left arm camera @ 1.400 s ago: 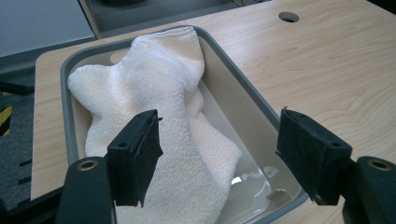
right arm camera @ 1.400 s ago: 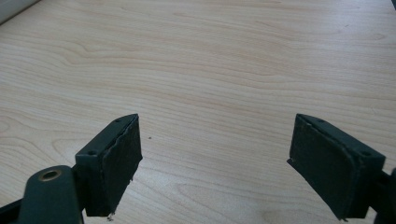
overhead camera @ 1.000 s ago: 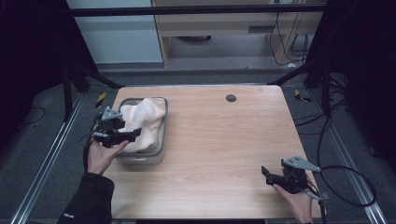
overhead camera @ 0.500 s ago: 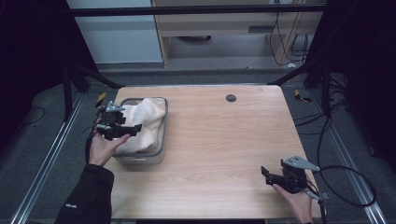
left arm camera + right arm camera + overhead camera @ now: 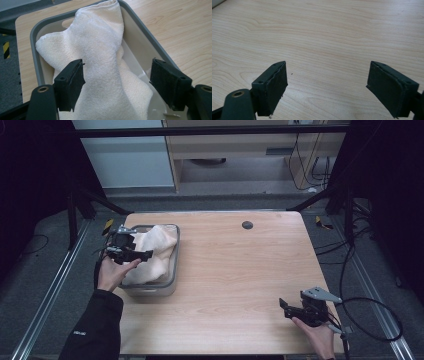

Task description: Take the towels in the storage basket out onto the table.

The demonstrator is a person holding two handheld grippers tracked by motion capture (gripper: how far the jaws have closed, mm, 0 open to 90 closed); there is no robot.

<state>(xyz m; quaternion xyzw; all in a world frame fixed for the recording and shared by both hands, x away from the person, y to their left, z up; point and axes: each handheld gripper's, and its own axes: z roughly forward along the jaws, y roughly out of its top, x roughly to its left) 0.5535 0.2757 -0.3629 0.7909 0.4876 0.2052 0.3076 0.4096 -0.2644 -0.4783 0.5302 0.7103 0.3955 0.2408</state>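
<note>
The left gripper (image 5: 116, 85) hovers over a grey bin (image 5: 147, 42) with its jaws spread wide, and a white towel (image 5: 100, 57) lies bunched in the bin directly between and ahead of them, not yet pinched. The towel looks untouched, so the grasp and the lift out of the bin are probably both left to do. The right gripper (image 5: 335, 87) waits with jaws apart and empty above the bare wooden table (image 5: 332, 32), well away from the bin.
</note>
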